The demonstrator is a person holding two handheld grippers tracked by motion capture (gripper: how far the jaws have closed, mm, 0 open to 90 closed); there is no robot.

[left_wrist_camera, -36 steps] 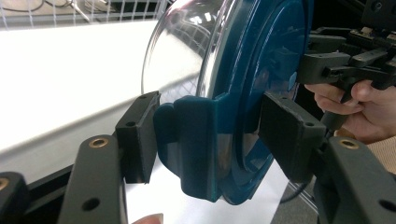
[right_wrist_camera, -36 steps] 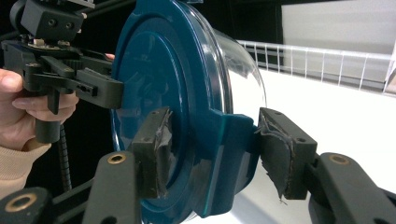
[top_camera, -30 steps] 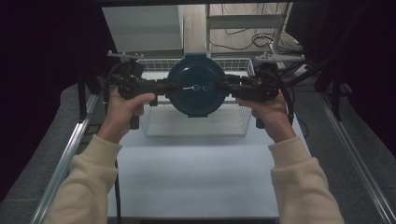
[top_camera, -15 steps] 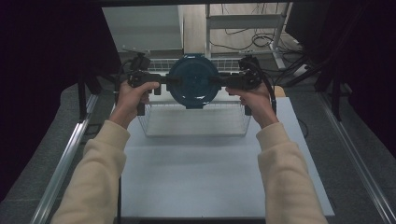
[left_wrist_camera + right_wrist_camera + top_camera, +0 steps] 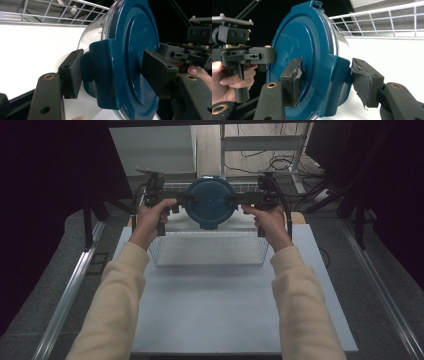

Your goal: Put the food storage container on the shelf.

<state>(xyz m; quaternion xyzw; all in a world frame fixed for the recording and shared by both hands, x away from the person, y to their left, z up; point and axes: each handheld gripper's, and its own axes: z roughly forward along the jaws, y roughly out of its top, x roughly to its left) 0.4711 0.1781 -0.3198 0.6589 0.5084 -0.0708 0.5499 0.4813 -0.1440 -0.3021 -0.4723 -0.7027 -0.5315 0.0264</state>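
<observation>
Teal-lidded container (image 5: 211, 202) hangs above wire basket (image 5: 210, 251), left gripper (image 5: 172, 201) and right gripper (image 5: 245, 198) each clamping an opposite lid tab.

Both forearms stretched forward, left gripper (image 5: 175, 202) and right gripper (image 5: 239, 199) facing inward, each clamped on something between them

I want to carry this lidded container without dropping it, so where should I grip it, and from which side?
Grip the container by the lid's two latch tabs, one from each side. The tabs wrap over the rim of the clear bowl, giving flat faces for jaws to pinch. The left hand-held gripper and right hand-held gripper hold it this way now, level, above the wire basket.
</observation>
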